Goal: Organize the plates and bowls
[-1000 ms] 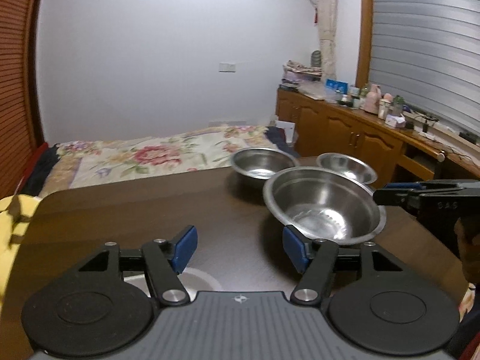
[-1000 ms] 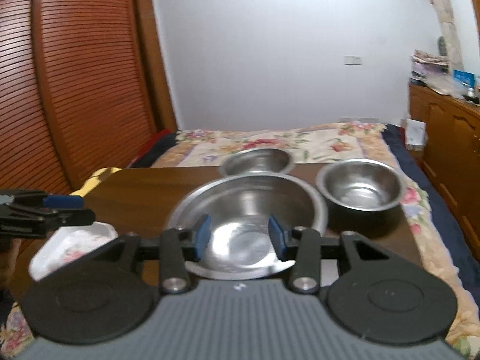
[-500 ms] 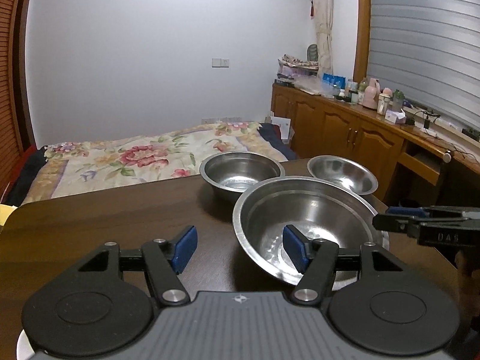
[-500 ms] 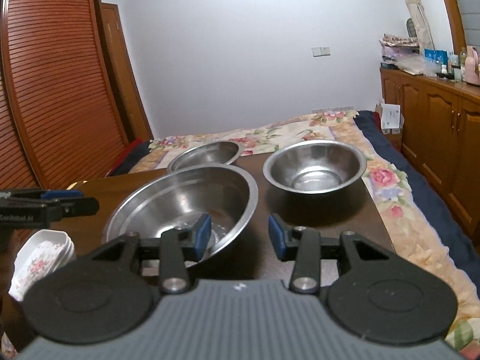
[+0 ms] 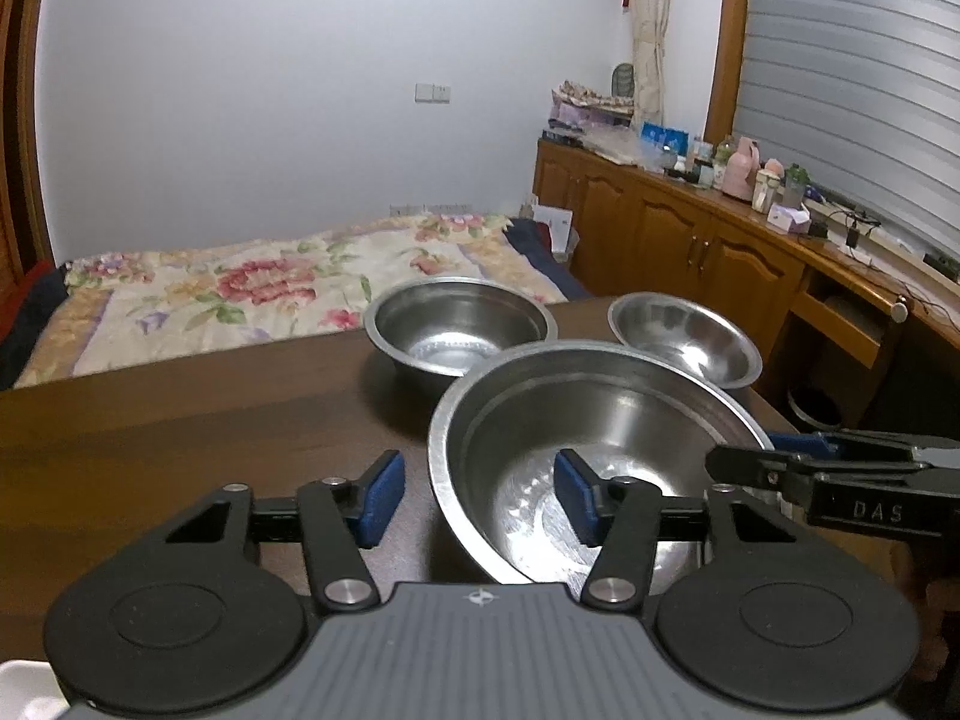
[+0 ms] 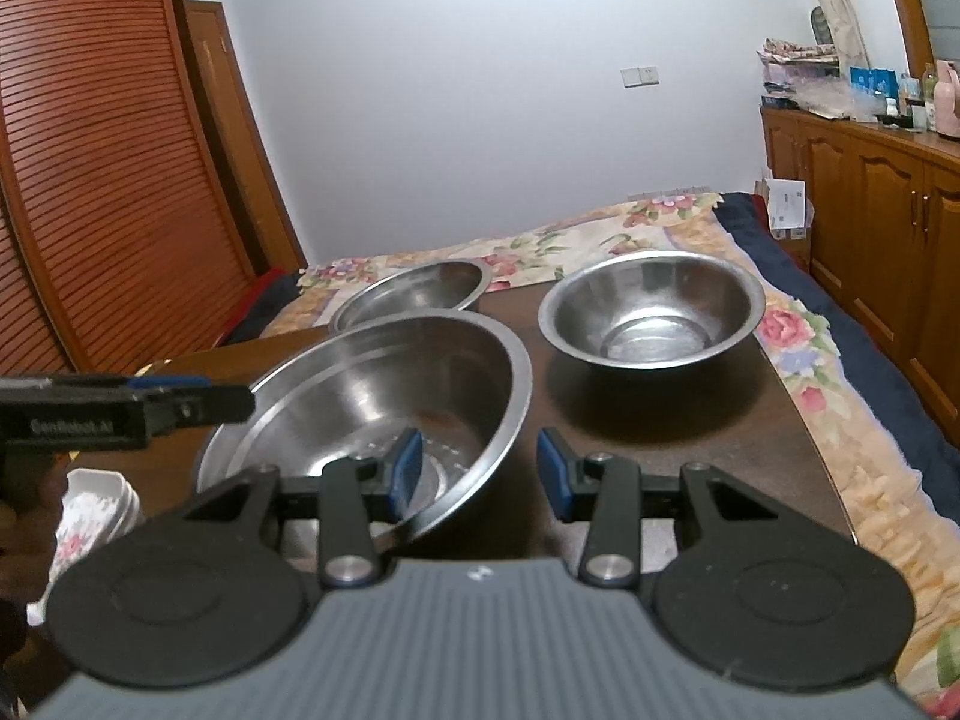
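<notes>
Dark wooden table (image 5: pixel 180 420) with a bed beyond. Left gripper (image 5: pixel 477 495) has just been closing, jaws straddling the big steel bowl's (image 5: pixel 594 438) left rim, pads not touching. Right gripper (image 6: pixel 477 474) spread across its right rim, no contact. Patterned dishes (image 6: pixel 96 510) nearby; two smaller bowls (image 5: pixel 459 330) (image 5: pixel 684 339) farther back.

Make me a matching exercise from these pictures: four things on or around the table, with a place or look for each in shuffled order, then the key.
Things
1. large steel bowl
2. small steel bowl
3. white floral dishes
4. bed cover

Descriptions
A. stacked at the table's left edge
B. flowered, beyond the table
C. rim between both grippers' open jaws
D. alone at the far right of the table

Pairs: 1-C, 2-D, 3-A, 4-B
</notes>
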The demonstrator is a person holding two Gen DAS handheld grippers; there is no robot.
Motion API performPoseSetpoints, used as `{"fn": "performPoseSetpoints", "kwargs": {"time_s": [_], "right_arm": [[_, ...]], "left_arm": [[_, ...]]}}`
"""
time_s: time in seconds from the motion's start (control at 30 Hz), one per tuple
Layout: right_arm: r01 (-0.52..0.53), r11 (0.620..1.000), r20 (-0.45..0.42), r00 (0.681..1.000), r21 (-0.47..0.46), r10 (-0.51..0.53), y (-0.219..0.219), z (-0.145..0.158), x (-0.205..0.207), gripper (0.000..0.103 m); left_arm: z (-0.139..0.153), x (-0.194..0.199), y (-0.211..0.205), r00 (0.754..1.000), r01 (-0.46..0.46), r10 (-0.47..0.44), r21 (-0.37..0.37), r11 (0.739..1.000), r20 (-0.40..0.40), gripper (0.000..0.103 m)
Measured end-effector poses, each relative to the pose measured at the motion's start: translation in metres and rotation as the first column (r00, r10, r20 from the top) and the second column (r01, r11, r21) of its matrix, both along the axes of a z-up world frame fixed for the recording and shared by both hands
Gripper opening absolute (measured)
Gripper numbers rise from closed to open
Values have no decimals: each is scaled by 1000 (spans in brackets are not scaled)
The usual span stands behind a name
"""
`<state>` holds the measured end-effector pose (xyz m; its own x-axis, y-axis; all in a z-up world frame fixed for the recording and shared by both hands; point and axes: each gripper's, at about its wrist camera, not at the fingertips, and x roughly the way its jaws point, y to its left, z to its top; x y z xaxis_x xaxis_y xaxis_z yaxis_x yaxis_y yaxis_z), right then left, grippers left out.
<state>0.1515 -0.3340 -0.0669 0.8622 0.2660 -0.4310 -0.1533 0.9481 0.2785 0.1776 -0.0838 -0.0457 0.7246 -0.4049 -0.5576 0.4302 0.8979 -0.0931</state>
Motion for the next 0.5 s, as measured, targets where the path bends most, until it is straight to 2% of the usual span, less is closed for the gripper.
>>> {"fn": "performPoseSetpoints", "kwargs": {"time_s": [0.1,0.2,0.33,0.5], "right_arm": [[1,1000,-5,1000,15,-1,1,0,2,44],[1,1000,-9,1000,20,-1,2,-1,5,44],[3,1000,-13,1000,16,-3,3,-1,6,44],[10,1000,-20,1000,13,-10,2,-1,7,40]], "left_arm": [[-5,4,0,999,-1,1,-12,1000,-35,45],[-9,5,-1,998,-4,3,-13,1000,-58,40],[-9,5,-2,998,0,0,-13,1000,-62,37],[-9,6,-1,998,-3,3,-6,1000,-67,25]]}}
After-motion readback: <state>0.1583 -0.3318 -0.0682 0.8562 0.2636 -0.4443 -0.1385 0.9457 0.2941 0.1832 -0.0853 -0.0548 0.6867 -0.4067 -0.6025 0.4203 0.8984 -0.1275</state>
